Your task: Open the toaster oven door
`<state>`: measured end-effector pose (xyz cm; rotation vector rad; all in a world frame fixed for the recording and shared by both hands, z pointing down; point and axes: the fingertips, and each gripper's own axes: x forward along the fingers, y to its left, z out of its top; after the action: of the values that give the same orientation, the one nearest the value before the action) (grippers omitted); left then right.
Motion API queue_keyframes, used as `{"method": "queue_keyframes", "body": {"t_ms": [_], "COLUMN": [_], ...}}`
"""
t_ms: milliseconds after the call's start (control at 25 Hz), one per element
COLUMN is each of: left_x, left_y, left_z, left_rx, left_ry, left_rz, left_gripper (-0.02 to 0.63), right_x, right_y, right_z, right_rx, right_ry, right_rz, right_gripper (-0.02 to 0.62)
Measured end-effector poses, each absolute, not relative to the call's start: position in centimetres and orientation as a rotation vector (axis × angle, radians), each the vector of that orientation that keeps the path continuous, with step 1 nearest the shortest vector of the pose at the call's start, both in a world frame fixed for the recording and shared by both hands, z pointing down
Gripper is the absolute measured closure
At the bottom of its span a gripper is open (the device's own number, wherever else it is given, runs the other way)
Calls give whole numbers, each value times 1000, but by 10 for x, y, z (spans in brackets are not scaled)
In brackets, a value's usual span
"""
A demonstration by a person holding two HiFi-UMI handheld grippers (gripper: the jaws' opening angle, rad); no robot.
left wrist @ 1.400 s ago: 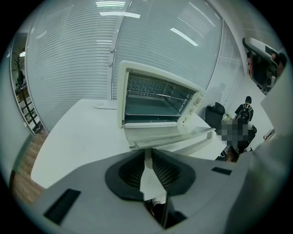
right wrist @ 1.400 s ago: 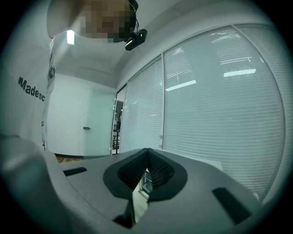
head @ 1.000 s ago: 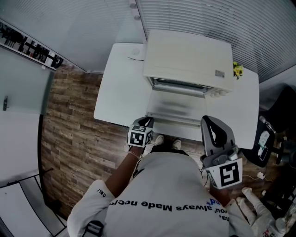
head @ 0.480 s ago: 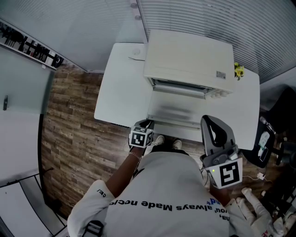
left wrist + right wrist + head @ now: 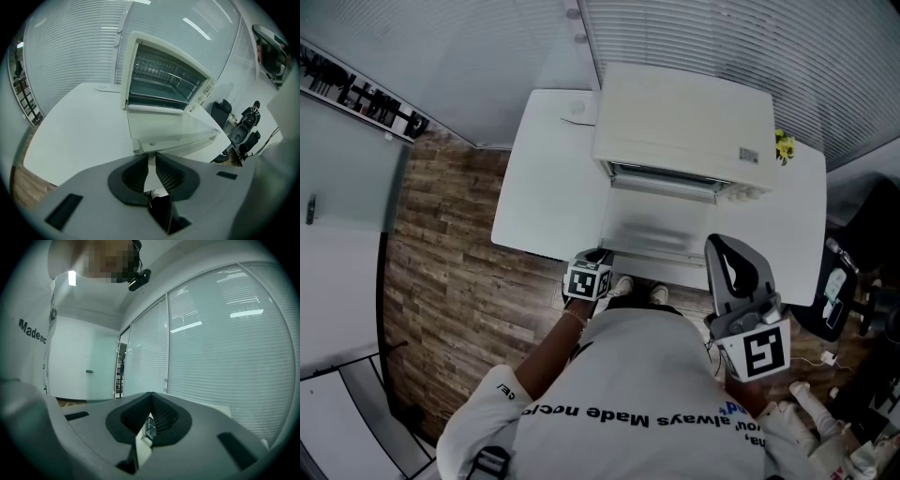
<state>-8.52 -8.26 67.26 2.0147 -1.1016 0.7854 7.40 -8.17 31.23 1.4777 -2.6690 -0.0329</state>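
Note:
A white toaster oven [image 5: 684, 122] stands at the back of a white table [image 5: 548, 178]. Its glass door [image 5: 661, 234] is swung down almost flat toward me. In the left gripper view the oven's cavity [image 5: 164, 79] shows open, with the door [image 5: 173, 126] and its handle bar [image 5: 180, 140] just ahead of the jaws. My left gripper [image 5: 602, 255] is at the door's front left corner, shut on the left end of the handle [image 5: 151, 157]. My right gripper [image 5: 722, 246] hovers by my body at the right, pointing level at window blinds, its jaws [image 5: 151, 397] shut on nothing.
A small yellow flower [image 5: 783, 143] sits right of the oven. A dark office chair [image 5: 862, 244] stands past the table's right edge, and more chairs [image 5: 248, 124] show in the left gripper view. Wood floor [image 5: 441, 272] lies to the left, blinds behind.
My left gripper has sunk a little toward me with the handle in it, and the door has swung lower. The right gripper has stayed put.

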Motion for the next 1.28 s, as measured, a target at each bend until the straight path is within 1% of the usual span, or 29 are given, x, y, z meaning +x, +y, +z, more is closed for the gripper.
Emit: {"method": "queue_keyframes", "body": {"t_ms": [640, 1280], "left_x": [-87, -91], "left_y": [-74, -71], "left_z": [706, 726], "left_rx": [1942, 1901], "left_ry": [-1047, -1025], "left_rz": [810, 856], "left_gripper": [546, 565], "right_x": [74, 79], "right_y": [-89, -93], "right_z": [312, 321], "right_rx": [1493, 1463], "right_ry": [-2656, -2631], "right_rz": [-38, -21], "right_gripper": [588, 588]}}
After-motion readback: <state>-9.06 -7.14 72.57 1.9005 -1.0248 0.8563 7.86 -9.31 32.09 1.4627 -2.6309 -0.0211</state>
